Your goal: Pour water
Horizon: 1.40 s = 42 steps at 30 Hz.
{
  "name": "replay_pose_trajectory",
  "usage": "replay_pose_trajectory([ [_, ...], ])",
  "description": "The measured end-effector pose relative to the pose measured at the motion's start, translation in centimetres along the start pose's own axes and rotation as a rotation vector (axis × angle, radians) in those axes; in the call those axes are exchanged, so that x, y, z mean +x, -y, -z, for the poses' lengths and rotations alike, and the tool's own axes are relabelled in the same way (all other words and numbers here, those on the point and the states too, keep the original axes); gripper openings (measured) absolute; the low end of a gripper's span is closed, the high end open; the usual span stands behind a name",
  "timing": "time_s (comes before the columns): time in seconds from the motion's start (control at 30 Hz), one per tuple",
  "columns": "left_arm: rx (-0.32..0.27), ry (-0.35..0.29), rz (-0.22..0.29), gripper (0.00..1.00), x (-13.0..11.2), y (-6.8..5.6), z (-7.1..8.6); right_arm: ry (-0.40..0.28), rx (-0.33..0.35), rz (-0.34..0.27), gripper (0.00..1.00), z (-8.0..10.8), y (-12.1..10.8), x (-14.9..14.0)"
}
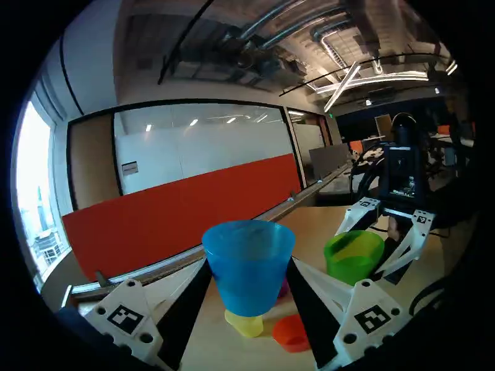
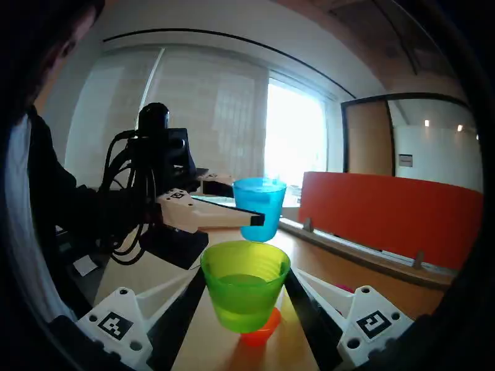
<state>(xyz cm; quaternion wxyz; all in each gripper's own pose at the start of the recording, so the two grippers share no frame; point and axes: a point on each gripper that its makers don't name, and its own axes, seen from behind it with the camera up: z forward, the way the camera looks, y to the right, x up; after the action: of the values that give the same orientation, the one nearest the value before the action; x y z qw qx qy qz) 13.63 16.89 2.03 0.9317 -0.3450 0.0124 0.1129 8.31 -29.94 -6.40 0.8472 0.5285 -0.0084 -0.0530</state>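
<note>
Jaws of the left gripper (image 1: 249,275) are clenched on the blue cup (image 1: 249,253), one finger pressing each side below its rim. In the left gripper view the cup stands upright, long axis vertical, held clear of the table (image 1: 309,222). Whether it holds water I cannot tell, since its wall is cloudy and the rim is seen side-on. To the right and a little farther off, the right gripper (image 1: 361,258) grasps the green cup (image 1: 352,247), also upright, its rim lower than the blue one's. Beneath the blue cup a yellow cup (image 1: 244,323) and an orange cup (image 1: 291,332) sit on the table, well in from the far edge where the red partition (image 1: 185,210) runs.

In the right gripper view the right gripper's jaws clamp the green cup's sides, and water (image 2: 244,281) fills its lower part. The blue cup hangs just beyond and above it, slightly right, the two apart. The orange cup sits on the table directly under the green one.

The pour likely turns on that gap. The blue rim is higher than the green mouth and near it, yet only the green cup shows water. Whichever cup tips, the rims should close up first, with the tilt aimed at the other cup's mouth.
</note>
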Motion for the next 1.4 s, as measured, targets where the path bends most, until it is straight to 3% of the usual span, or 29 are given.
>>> replay_pose_trajectory([
  [0.17, 0.002, 0.022, 0.086, 0.81, -0.9, 0.3, -0.2, -0.014, -0.002, -0.009, 0.9, 0.1, -0.1, 0.4],
  [0.57, -0.003, 0.045, 0.175, 0.81, -2.0, 0.3, -0.4, -0.012, -0.004, -0.012, 0.9, 0.0, -0.1, 0.8],
  [1.4, -0.039, 0.258, 0.091, 0.81, -7.6, -0.2, 2.0, 0.107, 0.024, 0.006, 0.9, 0.4, 0.0, -1.5],
])
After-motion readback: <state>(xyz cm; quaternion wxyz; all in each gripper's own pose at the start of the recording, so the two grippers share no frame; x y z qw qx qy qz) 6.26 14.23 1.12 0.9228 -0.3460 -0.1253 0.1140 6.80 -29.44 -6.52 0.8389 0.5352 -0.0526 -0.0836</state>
